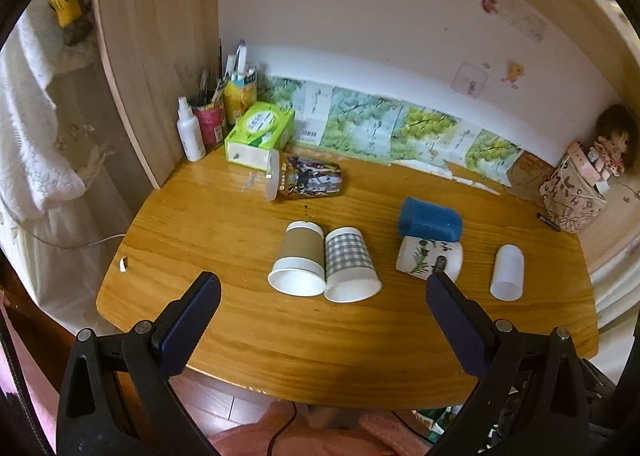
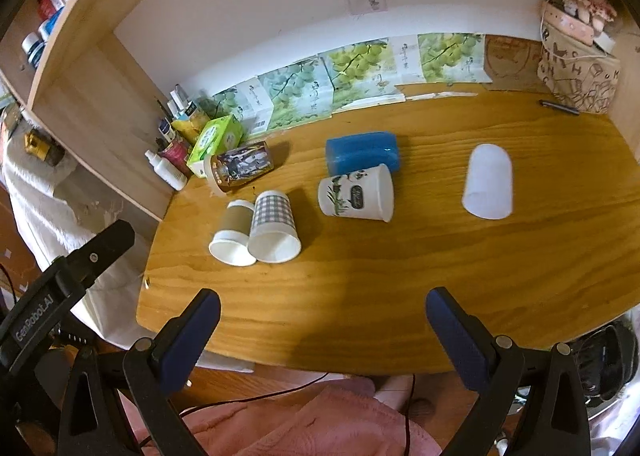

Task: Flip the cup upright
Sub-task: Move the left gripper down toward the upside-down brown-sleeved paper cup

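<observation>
Several cups lie on their sides on the wooden table [image 1: 224,336]. A brown-sleeved cup [image 1: 298,262] and a grey checked cup [image 1: 350,264] lie side by side, mouths toward me. A white cup with a plant print [image 1: 428,258] lies right of them, a blue cup [image 1: 430,219] behind it. A plain white cup [image 1: 507,272] lies far right, a picture-printed cup [image 1: 308,177] at the back. They also show in the right wrist view [image 2: 276,225]. My left gripper [image 1: 322,288] is open and empty above the front edge. My right gripper [image 2: 322,304] is open and empty.
A green tissue box [image 1: 260,129], a white spray bottle [image 1: 190,129] and pen holders [image 1: 208,117] stand at the back left by a wooden panel [image 1: 152,55]. A patterned bag [image 1: 572,191] with a doll stands back right. Grape-print cartons [image 1: 380,123] line the wall.
</observation>
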A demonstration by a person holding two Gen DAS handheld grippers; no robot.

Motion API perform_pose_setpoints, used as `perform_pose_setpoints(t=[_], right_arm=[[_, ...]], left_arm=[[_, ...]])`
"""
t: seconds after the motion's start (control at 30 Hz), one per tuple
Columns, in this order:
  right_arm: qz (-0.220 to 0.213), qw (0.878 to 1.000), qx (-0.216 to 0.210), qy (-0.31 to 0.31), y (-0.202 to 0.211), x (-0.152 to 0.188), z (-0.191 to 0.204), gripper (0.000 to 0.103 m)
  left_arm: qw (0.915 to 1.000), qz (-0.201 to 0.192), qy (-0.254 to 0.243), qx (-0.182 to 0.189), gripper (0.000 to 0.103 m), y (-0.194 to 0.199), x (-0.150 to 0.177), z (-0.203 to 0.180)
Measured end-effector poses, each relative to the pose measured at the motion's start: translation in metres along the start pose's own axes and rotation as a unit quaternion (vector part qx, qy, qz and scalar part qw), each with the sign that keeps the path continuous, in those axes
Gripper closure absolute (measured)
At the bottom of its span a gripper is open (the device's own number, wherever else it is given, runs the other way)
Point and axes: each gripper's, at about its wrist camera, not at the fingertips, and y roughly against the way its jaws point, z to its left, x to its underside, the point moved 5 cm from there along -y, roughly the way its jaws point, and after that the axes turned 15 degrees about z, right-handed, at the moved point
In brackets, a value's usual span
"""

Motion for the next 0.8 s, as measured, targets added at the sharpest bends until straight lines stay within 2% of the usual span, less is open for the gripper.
perform_pose_setpoints(t=[0.23, 0.4, 0.5, 0.67, 0.8], right_arm=[[-0.001, 0.999, -0.004, -0.043, -0.018, -0.022, 0.004, 0.0], [0.001, 0.996, -0.006, -0.084, -0.031, -0.027, 0.002, 0.0], [0.009, 0.994, -0.011, -0.106, -0.04, -0.029, 0.002, 0.0], [0.027, 0.991, -0.01, -0.128, -0.053, -0.029, 0.0, 0.0], [0.044, 0.99, -0.029, -0.133, -0.065, -0.033, 0.0, 0.0]], left_arm=[[0.9938, 0.109, -0.007, 0.022, 0.001, -0.053, -0.025, 0.016], [0.984, 0.173, -0.032, 0.029, 0.001, -0.088, -0.034, 0.017], [0.9764, 0.211, -0.028, 0.036, 0.001, -0.108, -0.035, 0.022], [0.9651, 0.257, -0.026, 0.043, 0.001, -0.132, -0.038, 0.024], [0.958, 0.282, -0.023, 0.046, 0.003, -0.148, -0.042, 0.025]])
